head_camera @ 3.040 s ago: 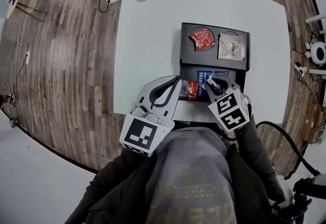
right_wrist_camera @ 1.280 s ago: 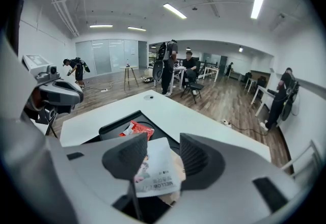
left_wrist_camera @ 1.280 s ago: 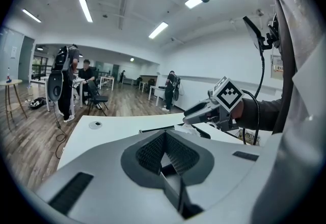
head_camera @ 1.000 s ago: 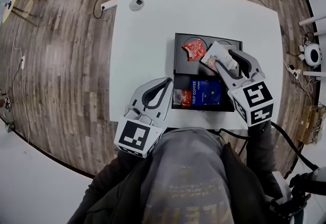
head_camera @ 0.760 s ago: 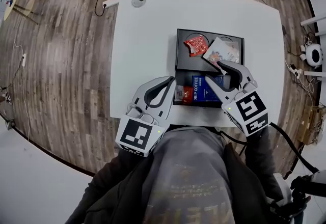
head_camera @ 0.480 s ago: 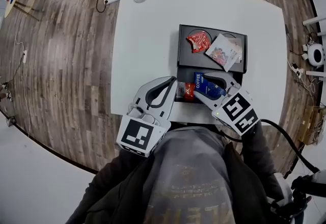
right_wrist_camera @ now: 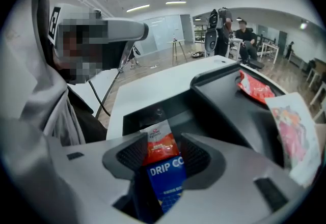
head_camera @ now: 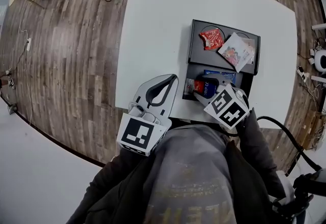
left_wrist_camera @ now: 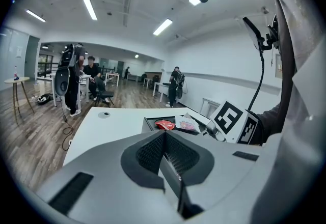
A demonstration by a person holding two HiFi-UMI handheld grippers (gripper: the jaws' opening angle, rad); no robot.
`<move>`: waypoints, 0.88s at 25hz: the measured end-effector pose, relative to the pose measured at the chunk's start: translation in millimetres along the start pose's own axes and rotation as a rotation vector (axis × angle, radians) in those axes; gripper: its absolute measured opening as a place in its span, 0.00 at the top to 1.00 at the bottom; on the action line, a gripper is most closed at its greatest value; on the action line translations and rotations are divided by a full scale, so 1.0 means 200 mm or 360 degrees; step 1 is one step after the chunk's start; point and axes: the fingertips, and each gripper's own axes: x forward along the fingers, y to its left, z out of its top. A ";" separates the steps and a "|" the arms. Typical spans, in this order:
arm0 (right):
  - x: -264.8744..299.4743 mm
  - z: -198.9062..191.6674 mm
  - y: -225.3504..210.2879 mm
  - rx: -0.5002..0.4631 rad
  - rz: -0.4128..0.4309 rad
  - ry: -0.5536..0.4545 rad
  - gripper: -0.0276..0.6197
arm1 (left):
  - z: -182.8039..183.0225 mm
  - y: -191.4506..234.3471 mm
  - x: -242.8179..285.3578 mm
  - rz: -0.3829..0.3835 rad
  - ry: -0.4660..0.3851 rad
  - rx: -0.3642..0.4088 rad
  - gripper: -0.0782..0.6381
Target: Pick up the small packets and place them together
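My right claw (right_wrist_camera: 164, 152), open and empty, straddles the blue coffee packet (right_wrist_camera: 166, 183) beside 1 red packet (right_wrist_camera: 159, 142) in the near compartment of the black tray (right_wrist_camera: 224, 103), so I'd lower squarely before pinching only the blue.

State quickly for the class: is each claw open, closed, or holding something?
Left claw: closed, empty.
Right claw: open, the blue drip coffee packet between its jaws, not gripped.
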 end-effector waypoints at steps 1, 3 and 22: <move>0.02 -0.01 0.00 0.0008 -0.0005 0.0010 0.66 | 0.00 0.01 0.00 0.0002 0.0004 -0.0003 0.89; 0.04 -0.03 -0.03 0.0019 -0.0036 0.0036 0.66 | -0.01 0.02 0.01 0.0000 0.0014 -0.0009 0.89; 0.07 -0.08 -0.06 -0.0101 -0.0145 0.0083 0.85 | 0.00 0.00 0.03 -0.0019 0.0005 -0.0002 0.89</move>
